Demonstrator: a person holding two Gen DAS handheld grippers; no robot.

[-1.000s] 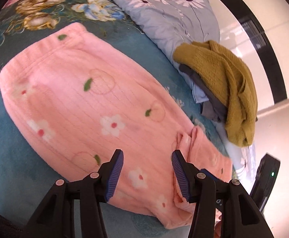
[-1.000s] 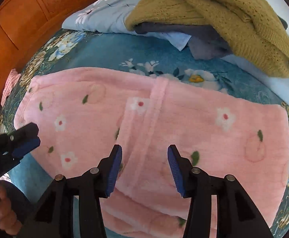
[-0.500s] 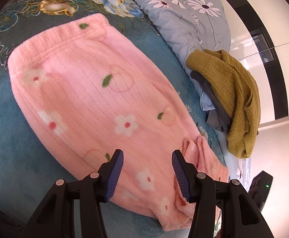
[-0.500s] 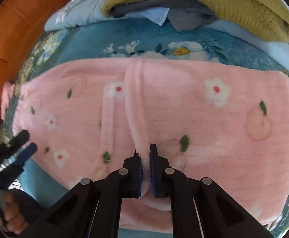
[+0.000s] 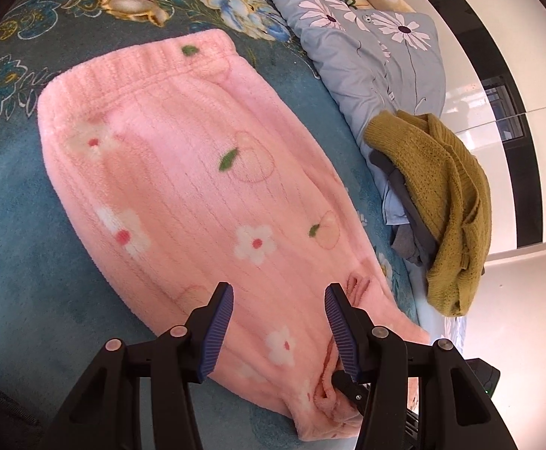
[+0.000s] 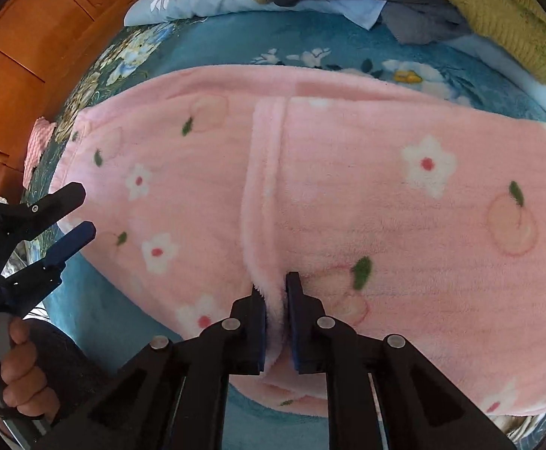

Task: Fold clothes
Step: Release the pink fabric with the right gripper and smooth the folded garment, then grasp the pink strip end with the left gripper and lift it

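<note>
Fleece between its pads, the right gripper (image 6: 274, 300) — spread wide a second ago — now pinches a cuff edge of the pink trousers (image 5: 198, 195) lying flat on the bed (image 5: 18, 255), its jaws easing slightly; the left gripper (image 5: 278, 322) hovers half-spread — a fold looks imminent.

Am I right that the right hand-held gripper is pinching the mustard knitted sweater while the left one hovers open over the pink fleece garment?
Not quite: the right hand-held gripper pinches a raised fold of the pink fleece garment, as the right wrist view shows. The mustard knitted sweater lies untouched. The left hand-held gripper does hover open over the pink fleece garment.
</note>
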